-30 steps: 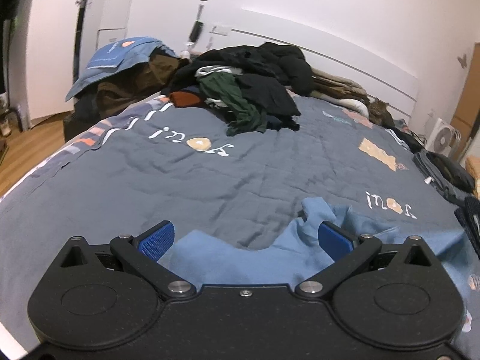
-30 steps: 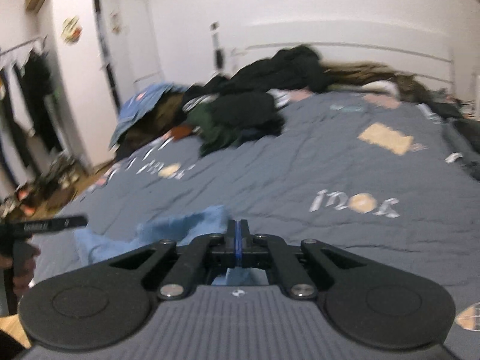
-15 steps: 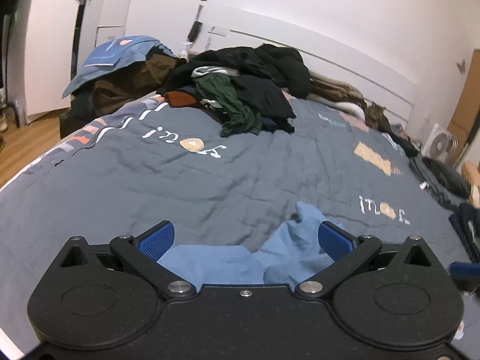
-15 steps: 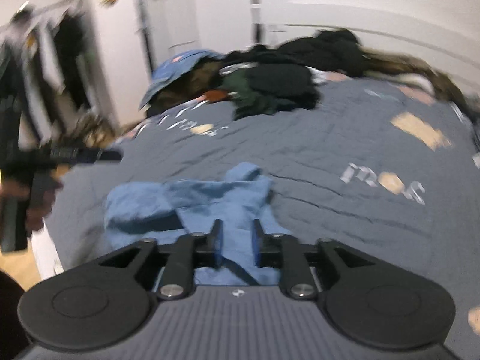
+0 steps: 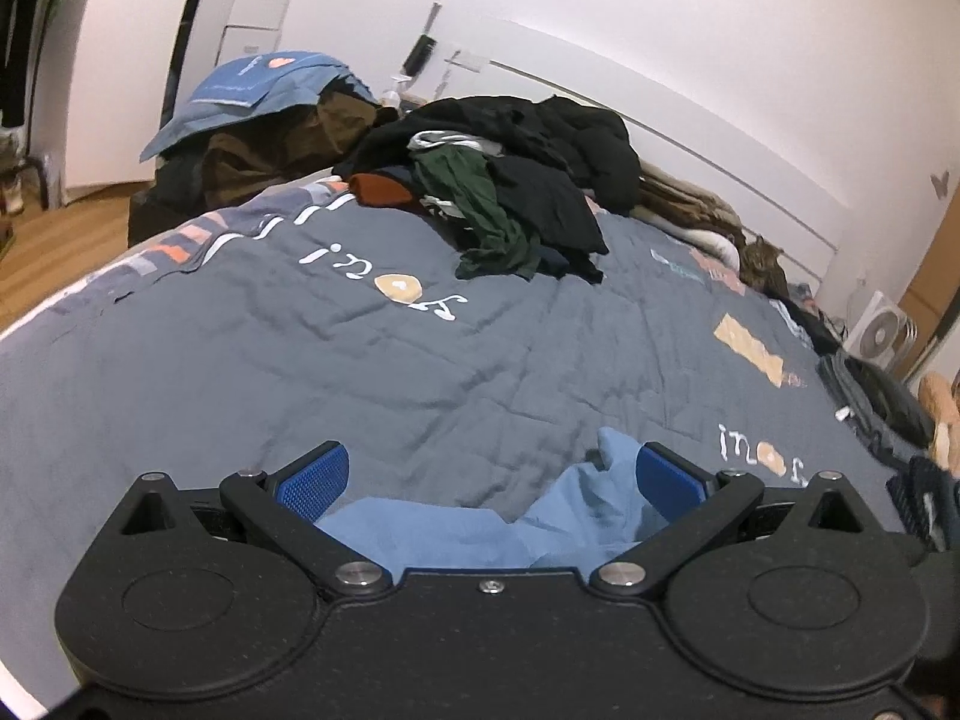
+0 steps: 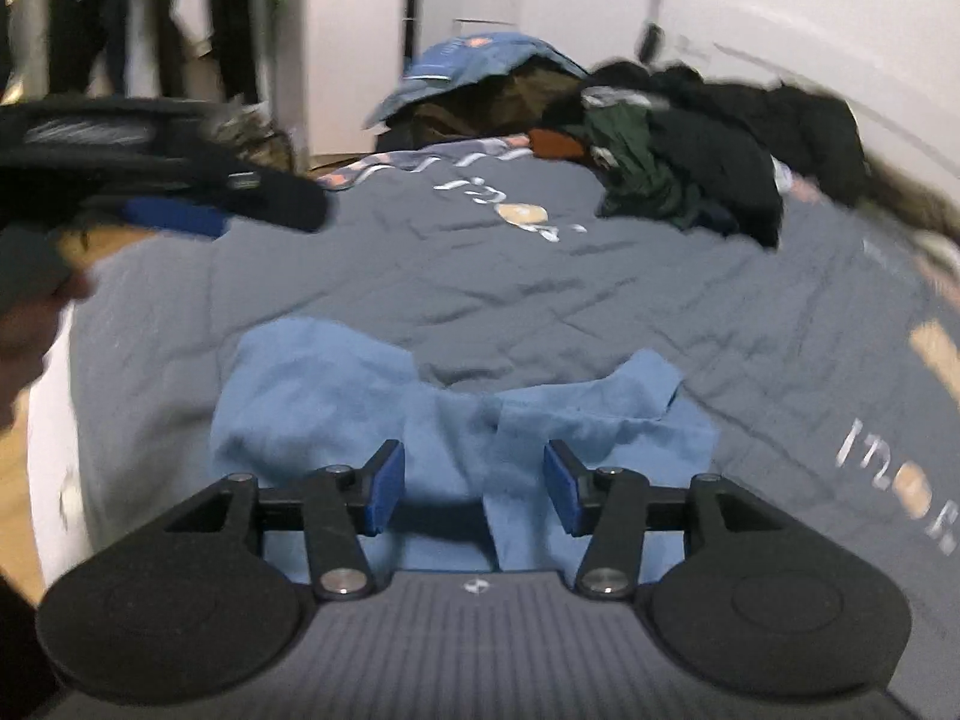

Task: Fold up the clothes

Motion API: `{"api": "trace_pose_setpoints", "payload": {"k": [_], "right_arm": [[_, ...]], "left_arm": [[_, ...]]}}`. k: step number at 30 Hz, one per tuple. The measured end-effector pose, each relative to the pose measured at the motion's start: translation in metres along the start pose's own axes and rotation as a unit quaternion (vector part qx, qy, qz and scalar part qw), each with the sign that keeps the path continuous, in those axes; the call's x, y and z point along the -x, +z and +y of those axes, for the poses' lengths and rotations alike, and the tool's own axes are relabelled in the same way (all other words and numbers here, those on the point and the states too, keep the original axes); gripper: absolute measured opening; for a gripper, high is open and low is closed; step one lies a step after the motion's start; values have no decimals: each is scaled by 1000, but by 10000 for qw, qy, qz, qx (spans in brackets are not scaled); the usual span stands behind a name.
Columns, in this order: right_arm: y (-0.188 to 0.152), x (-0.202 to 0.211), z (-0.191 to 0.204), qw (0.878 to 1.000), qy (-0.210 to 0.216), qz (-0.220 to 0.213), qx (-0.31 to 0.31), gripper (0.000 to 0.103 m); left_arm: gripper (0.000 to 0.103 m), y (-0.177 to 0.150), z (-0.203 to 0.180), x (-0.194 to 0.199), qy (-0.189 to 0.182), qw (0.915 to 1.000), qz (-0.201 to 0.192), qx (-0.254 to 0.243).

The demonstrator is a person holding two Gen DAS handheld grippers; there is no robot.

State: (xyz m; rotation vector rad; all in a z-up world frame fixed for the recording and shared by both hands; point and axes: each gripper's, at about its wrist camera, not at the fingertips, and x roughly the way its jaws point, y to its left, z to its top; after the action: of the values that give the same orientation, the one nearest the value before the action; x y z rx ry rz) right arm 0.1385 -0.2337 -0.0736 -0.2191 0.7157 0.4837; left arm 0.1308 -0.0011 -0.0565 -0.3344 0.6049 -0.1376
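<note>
The right hand-held gripper hangs just over the light blue garment, which lies crumpled on the near part of the bed. Its jaws have just been opening and now stand partly spread, with blue cloth under the gap but not pressed by either pad. The left hand-held gripper is spread wide, the same garment bunched below it and no cloth pinched.

With neither side holding, the garment sits as an uneven heap: one lobe to the left, a flap to the right. A grip taken there would likely catch several layers at once, and any fold would then come out lopsided. The right view is blurred, so aim at an edge may be off.

Farther back, the pile of dark clothes waits near the headboard, well apart.
</note>
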Motion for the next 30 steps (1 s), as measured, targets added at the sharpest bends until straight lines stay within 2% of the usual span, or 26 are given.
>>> {"api": "trace_pose_setpoints", "payload": {"k": [3, 7, 9, 10, 11, 12, 16, 24, 27, 30], "right_arm": [[4, -12, -6, 9992, -237, -28, -331, 51], [1, -32, -9, 9983, -309, 275, -410, 51], [-3, -39, -13, 9974, -267, 403, -533, 38], [-6, -39, -16, 9967, -252, 393, -658, 19], [-8, -37, -19, 9959, -207, 353, -809, 10], [-10, -32, -24, 9948, -167, 263, -967, 9], [-11, 8, -47, 9885, -173, -297, -1474, 6], [-15, 132, -112, 9647, -520, -1476, -2118, 6], [-29, 175, -127, 9593, -708, -1702, -2140, 6], [-54, 198, -138, 9535, -865, -1752, -2293, 6]], "left_arm": [[103, 1, 4, 1, -11, 9999, -12, 103], [103, 3, 4, -1, -9, 9999, -3, 135], [103, 3, 4, -2, 11, 9999, 3, 115], [103, 4, 4, -1, 26, 9999, -2, 108], [103, 4, 5, -1, 43, 9999, -8, 103], [103, 4, 5, -1, 55, 9999, -15, 106], [103, 4, 8, 1, 118, 9998, -42, 144], [103, -1, 0, -4, 66, 9999, 84, -66], [103, -6, -8, -8, -153, 9995, 185, -185], [103, -13, -17, -11, -535, 9978, 327, -193]]}}
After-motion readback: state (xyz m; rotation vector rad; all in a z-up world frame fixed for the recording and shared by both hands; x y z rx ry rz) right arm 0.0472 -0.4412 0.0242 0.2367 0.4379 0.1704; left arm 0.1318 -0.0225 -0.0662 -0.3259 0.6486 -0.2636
